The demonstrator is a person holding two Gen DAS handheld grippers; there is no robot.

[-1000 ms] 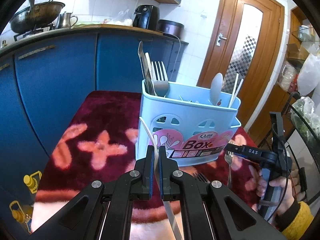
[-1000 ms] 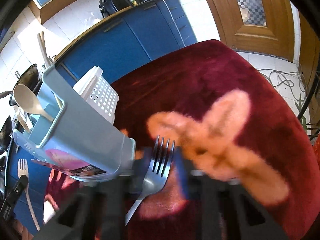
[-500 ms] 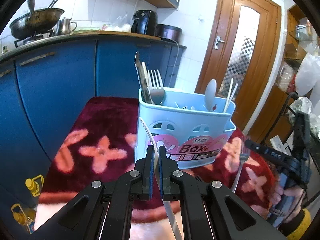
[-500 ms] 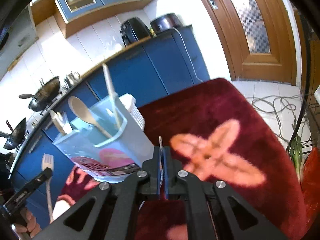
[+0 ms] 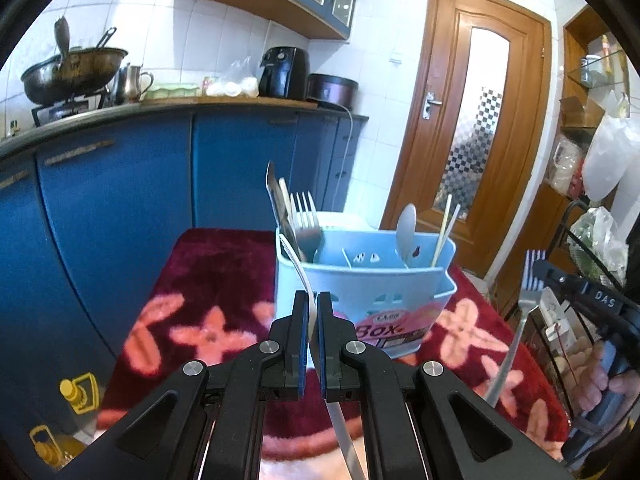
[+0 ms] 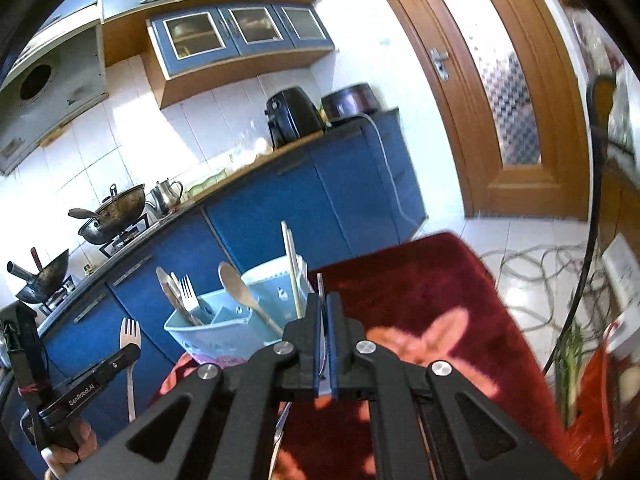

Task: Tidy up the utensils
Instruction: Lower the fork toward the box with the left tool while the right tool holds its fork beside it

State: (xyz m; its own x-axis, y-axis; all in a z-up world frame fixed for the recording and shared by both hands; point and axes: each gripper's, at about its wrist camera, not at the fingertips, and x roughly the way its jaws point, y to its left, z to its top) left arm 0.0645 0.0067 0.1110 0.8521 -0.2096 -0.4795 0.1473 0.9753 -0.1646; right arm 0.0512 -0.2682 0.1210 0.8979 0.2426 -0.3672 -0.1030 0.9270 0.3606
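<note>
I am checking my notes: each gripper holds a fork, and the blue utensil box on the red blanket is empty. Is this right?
Not quite. The box is not empty: the left wrist view shows a fork, a spoon and chopsticks standing in it. The rest is right.

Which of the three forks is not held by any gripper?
The fork standing tines-up in the blue caddy; the left gripper and right gripper each clamp one of the others.

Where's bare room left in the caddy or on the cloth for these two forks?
In the caddy, the middle compartment looks bare; the left end is crowded with a fork and other utensils, the right end holds a spoon and chopsticks. Left of the caddy, the red cloth is clear.
</note>
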